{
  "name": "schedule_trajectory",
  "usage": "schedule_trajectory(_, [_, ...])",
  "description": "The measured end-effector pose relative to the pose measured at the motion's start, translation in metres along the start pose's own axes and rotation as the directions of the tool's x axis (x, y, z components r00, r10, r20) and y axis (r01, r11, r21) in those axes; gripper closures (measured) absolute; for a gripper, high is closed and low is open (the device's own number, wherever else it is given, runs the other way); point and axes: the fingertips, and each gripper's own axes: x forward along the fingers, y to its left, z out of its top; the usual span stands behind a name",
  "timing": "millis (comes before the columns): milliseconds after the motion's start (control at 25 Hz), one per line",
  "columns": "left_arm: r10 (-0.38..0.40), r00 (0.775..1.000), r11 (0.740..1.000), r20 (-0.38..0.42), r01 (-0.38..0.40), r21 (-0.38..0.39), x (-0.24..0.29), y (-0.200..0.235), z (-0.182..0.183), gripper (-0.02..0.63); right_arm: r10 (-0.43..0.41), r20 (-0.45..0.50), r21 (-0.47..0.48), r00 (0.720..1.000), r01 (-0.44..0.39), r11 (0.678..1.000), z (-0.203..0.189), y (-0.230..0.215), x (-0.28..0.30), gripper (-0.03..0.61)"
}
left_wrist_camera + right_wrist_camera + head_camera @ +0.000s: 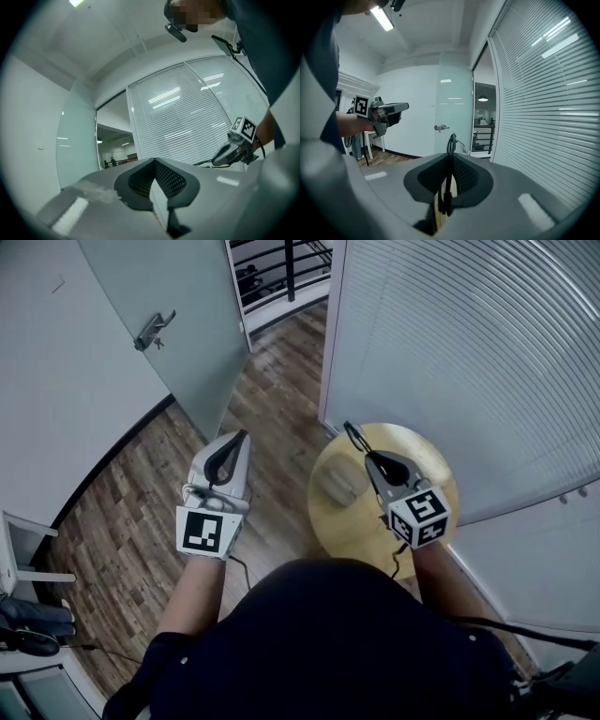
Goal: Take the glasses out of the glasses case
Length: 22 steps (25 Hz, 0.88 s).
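- Head view, centre right: the right gripper (pixel 372 459) hovers over the round yellow table (pixel 427 454), its tongs pinching the glasses (pixel 353 438). The thin dark frame pokes out past the tips toward the upper left.
- Just below the glasses, on the table's left half, lies a pale oblong that looks like the glasses case (pixel 339 486). It is too blurred to tell whether it is open or shut. The glasses are up in the air, clear of it.
- Centre left, the left gripper (pixel 240 441) hangs over the wooden floor (pixel 141 493), well apart from the table.
- Left gripper view: the left gripper (pixel 153 162) has its tongs pressed together at lower centre with nothing between them. The right gripper (pixel 216 161) shows at the right edge in front of the blinds (pixel 178 122).
- Right gripper view: the right gripper (pixel 450 161) is clamped on the glasses (pixel 451 140), a slim dark strip standing upright out of the pads at centre.
- My read on handling: the glasses are light, thin and easy to bend or scratch. The hold belongs on the frame or folded arm, never on a lens, and with gentle pressure, since so narrow a piece could twist or slip.
- Writing: only the black-and-white square markers on the gripper cubes. There are no brand names or readable words in any view.
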Motion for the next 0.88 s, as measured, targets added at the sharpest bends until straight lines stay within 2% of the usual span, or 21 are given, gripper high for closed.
schedule_trajectory(160, [-0.013,1.000,1.000,0.005,0.013,0.005,-0.003,0.016,-0.005,0.609,-0.018,-0.004,0.004,1.000,0.018,1.000,0.002,0.005,0.009,0.546])
schedule_trajectory(320, [0.033,0.999,0.998,-0.020,-0.034,-0.048,-0.013,0.048,-0.010,0.609,0.030,-0.003,0.021,1.000,-0.030,0.999,0.010,0.030,0.038,0.546])
schedule_trajectory(520, [0.009,1.000,0.999,-0.004,-0.009,-0.050,0.004,0.026,0.011,0.609,0.054,-0.012,0.040,0.998,-0.053,0.998,0.012,0.021,0.023,0.546])
schedule_trajectory(640, [-0.016,1.000,0.999,-0.018,0.015,-0.044,0.010,0.020,0.010,0.609,0.051,-0.017,0.033,0.999,-0.050,0.998,0.011,0.017,0.018,0.546])
schedule_trajectory(880, [-0.007,0.998,1.000,-0.056,0.006,-0.020,0.010,0.007,0.007,0.609,0.054,-0.002,0.048,0.999,-0.054,0.997,0.006,0.004,0.005,0.546])
